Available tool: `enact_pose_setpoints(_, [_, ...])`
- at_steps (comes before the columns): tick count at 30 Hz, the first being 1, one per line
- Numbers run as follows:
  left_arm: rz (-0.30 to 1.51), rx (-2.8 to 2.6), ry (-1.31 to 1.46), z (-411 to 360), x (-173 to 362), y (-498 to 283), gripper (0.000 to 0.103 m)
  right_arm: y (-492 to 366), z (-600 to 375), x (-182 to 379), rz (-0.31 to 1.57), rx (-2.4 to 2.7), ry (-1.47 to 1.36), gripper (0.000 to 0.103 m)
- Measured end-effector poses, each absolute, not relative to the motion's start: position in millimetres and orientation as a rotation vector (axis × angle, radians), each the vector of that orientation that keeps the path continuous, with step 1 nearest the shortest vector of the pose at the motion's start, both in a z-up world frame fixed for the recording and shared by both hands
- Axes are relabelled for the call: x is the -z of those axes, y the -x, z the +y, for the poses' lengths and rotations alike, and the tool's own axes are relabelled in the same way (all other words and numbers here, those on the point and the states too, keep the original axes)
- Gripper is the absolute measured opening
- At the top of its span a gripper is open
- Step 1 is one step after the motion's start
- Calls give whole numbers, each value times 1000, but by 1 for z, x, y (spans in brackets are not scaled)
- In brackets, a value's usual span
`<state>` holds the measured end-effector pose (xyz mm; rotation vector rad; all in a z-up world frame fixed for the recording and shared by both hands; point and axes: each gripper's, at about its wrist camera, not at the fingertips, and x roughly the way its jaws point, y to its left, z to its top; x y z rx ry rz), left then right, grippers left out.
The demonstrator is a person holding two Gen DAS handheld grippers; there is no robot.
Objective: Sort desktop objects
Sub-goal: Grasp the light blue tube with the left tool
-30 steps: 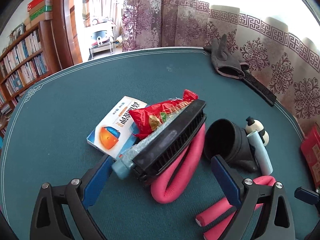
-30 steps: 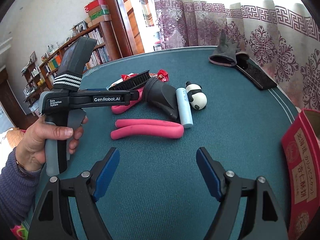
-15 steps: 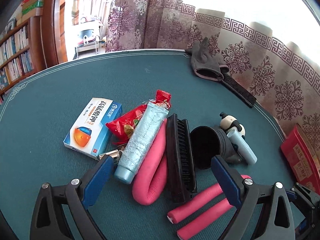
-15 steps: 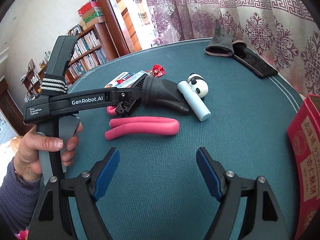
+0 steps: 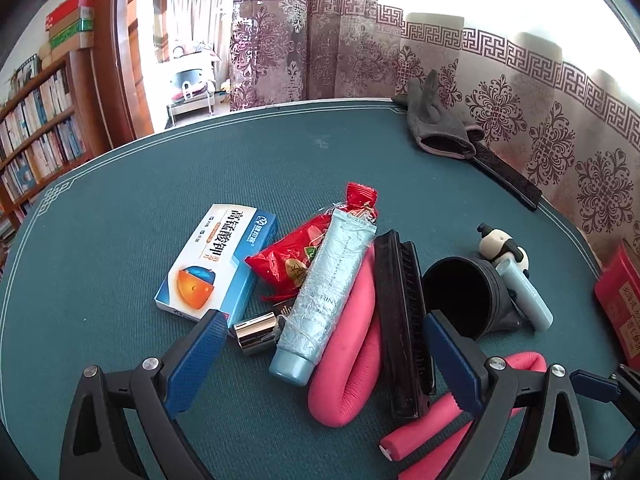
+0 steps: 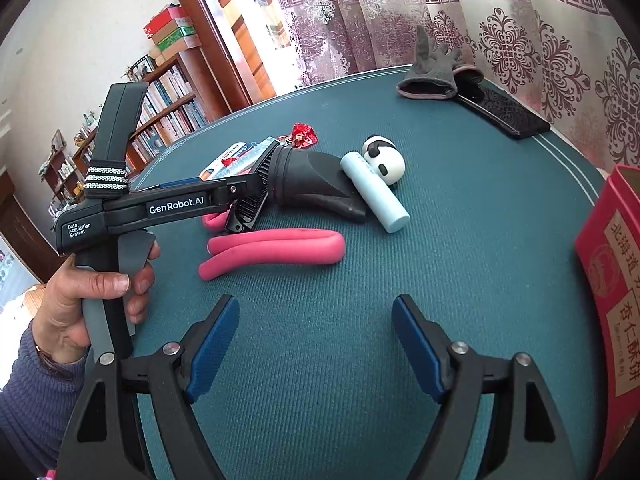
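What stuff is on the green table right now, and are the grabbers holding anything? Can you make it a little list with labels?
surface: green table
pile in the middle: blue and white box, red snack bag, pale blue tube, black brush, pink foam roller
beside the pile: black nozzle, panda toy
far edge: grey glove
right edge: red box
left hand-held gripper: open, holding nothing
right hand-held gripper: open, holding nothing
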<state>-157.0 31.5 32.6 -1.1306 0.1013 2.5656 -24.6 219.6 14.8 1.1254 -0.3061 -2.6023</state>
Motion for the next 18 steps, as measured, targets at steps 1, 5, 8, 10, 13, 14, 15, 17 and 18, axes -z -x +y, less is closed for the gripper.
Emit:
enact_pose_setpoints(1, [74,-2560,1132,28,-33,159,100,25,220,-14,-309,2603,-1129,82])
enact_pose_setpoints(5, [-12,-2525,1140,17,-33,164,96,27,222,-12,-328,2599,-1138,82])
enact_pose_setpoints(8, [-28,-2510,1134,20,-32,166,89,27,221,-12,-318,2603,-1140,82])
enact_pose_setpoints(10, [-12,-2509,1123,25,-33,162,85,27,220,-11,-309,2607,-1140,82])
enact_pose_setpoints(13, [5,-2427,1110,37,-36,150,48,26,221,-11,-321,2603,-1137,82])
enact_pose_setpoints(14, [38,-2414,1111,44,-37,144,45,26,221,-11,-324,2603,-1136,82])
enact_pose_setpoints(15, [95,-2436,1098,51,-37,138,43,27,221,-11,-323,2603,-1137,82])
enact_pose_setpoints(17, [180,-2475,1075,59,-38,130,41,27,221,-10,-321,2605,-1136,82])
enact_pose_setpoints(18, [175,-2480,1077,59,-38,129,40,27,221,-10,-324,2604,-1135,82])
